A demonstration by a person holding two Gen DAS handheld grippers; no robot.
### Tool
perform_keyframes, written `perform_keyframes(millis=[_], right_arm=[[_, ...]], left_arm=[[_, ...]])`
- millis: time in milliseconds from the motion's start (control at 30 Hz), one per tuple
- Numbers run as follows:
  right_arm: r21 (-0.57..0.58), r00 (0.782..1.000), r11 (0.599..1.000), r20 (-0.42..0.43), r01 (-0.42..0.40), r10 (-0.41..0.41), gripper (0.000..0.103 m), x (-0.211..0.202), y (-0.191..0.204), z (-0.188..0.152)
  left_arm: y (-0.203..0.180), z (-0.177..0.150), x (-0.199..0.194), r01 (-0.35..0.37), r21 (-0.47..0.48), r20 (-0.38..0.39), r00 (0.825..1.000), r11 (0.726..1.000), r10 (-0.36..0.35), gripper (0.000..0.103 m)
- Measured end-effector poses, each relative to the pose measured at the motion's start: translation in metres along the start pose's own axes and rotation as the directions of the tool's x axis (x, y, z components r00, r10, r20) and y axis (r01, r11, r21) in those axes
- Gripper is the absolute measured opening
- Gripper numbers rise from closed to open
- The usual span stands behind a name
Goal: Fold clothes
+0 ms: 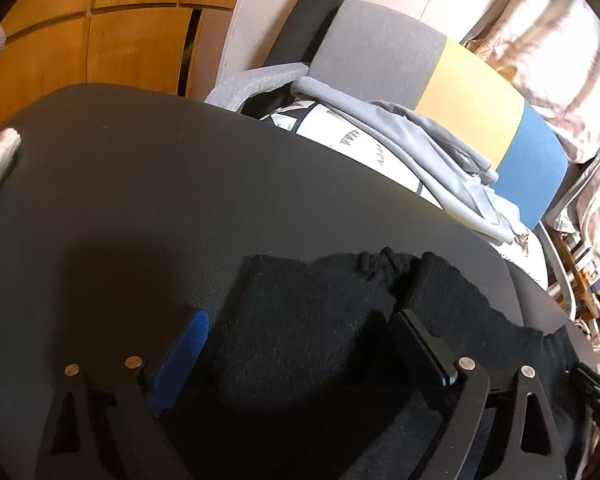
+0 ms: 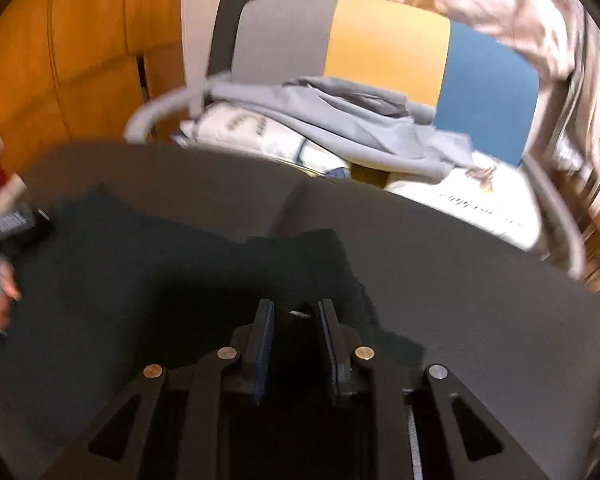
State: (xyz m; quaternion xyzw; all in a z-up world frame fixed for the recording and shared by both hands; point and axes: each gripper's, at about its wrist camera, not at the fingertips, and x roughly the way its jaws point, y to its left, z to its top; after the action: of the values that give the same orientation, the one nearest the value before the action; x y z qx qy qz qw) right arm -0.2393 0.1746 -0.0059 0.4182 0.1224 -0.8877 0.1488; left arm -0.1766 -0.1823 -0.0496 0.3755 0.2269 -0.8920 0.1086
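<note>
A black knit garment (image 1: 300, 320) lies on the dark table (image 1: 160, 168), its bunched edge toward the far side. My left gripper (image 1: 302, 334) is open wide, its blue-padded fingers (image 1: 188, 344) standing on either side of the cloth. In the right wrist view the same garment (image 2: 140, 256) spreads to the left, and one raised fold of it peaks just ahead of my right gripper (image 2: 295, 312). That gripper's fingers stand close together with black cloth pinched between them. A person's hand (image 2: 0, 300) holds the other gripper at the left edge.
Beyond the table's far edge stands a chair (image 1: 472, 96) with a grey, yellow and blue back. A grey hoodie (image 1: 428, 148) and white printed cloth (image 1: 340, 136) are piled on it. Wooden cabinet doors (image 1: 100, 32) are at the back left, a curtain (image 1: 560, 60) at the right.
</note>
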Motion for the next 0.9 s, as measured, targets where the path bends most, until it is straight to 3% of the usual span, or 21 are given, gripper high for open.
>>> perform_keyframes(millis=[133,200,233,433,567,800,900], right_arm=[[-0.008,0.999,1.0,-0.05,0.002,-0.002,0.021,0.02,0.002,-0.005],[0.011,0.999,1.0,-0.05,0.002,-0.001,0.007,0.022,-0.001,-0.006],[0.025,0.999,1.0,-0.053,0.006,-0.005,0.005,0.023,-0.003,-0.006],[0.142,1.0,0.99,0.003,-0.006,0.006,0.002,0.006,-0.029,-0.005],[0.345,0.996,0.936,0.074,-0.067,0.044,0.0,-0.012,-0.076,-0.016],[0.499,0.986,0.853,0.138,-0.152,0.095,0.003,-0.036,-0.139,-0.032],[0.336,0.979,0.922,0.124,-0.195,0.162,0.007,-0.038,-0.102,-0.017]], left_arm=[[0.005,0.0,-0.002,0.028,-0.021,0.01,1.0,0.999,-0.027,0.094],[0.005,0.001,0.0,0.039,-0.028,0.012,0.999,0.999,-0.038,0.095],[0.005,0.002,0.001,0.043,-0.031,0.012,0.999,0.999,-0.042,0.095],[0.006,0.003,0.002,0.053,-0.036,0.013,0.999,0.998,-0.052,0.096],[0.006,0.003,0.002,0.059,-0.039,0.014,0.998,0.998,-0.058,0.096],[0.006,0.002,0.003,0.064,-0.039,0.015,0.998,0.997,-0.063,0.098],[0.005,0.002,0.005,0.058,-0.03,0.012,0.998,0.998,-0.058,0.099]])
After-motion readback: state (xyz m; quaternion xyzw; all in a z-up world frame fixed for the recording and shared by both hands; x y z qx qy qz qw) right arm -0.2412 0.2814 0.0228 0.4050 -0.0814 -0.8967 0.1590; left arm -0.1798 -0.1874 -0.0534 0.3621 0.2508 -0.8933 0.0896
